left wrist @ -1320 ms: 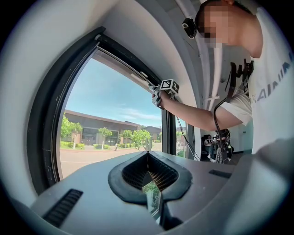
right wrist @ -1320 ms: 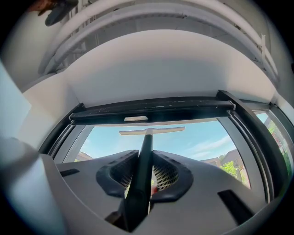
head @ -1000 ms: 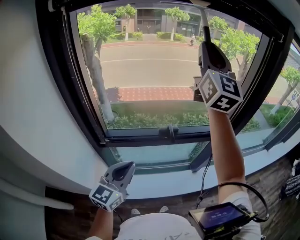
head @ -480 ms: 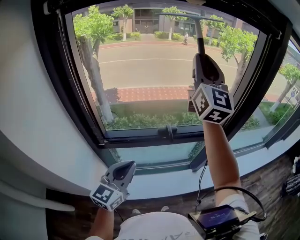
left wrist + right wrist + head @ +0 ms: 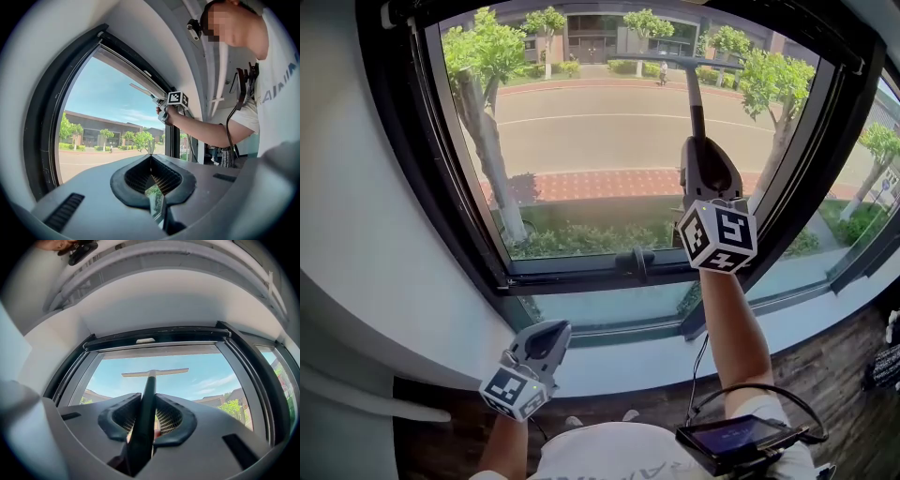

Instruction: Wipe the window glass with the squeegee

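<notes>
Fingers of right gripper clamp squeegee, handle base hidden

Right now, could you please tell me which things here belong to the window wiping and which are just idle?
In use: dark-handled squeegee with a pale blade, gripped in the right claw; clear window glass.
Idle: left claw, shut and empty, held low; black latch handle on the frame; small screen device at the waist.
</notes>
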The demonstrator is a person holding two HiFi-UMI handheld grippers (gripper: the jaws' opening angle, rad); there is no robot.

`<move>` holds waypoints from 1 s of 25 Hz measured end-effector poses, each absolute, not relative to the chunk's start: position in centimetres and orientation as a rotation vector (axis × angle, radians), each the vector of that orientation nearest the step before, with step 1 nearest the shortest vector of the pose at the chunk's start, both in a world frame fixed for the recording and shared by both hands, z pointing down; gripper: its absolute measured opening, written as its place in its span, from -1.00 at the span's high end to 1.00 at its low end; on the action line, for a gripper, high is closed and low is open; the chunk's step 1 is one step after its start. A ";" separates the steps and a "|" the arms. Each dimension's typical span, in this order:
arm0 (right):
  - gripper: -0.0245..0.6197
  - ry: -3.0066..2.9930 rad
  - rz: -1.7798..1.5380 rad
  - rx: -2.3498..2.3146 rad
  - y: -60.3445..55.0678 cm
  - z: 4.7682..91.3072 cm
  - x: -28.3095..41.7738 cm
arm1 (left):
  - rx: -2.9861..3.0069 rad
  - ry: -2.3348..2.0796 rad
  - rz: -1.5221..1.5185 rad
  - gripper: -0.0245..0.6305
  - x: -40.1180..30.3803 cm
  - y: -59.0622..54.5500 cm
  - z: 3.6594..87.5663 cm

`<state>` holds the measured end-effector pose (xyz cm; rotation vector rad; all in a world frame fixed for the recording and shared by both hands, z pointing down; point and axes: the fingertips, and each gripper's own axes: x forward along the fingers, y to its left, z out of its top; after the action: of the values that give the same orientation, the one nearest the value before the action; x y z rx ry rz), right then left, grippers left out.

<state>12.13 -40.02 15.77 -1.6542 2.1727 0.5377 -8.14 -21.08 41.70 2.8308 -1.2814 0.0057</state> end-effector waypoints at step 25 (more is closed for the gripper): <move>0.61 2.241 0.362 -1.739 -38.7 26.7 12.5 | 2.833 -1.251 0.039 0.87 -7.8 -21.4 42.2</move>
<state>12.50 -38.72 26.71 -1.7385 2.2412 0.3618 -7.82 -21.38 42.23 2.8335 -1.2506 0.0385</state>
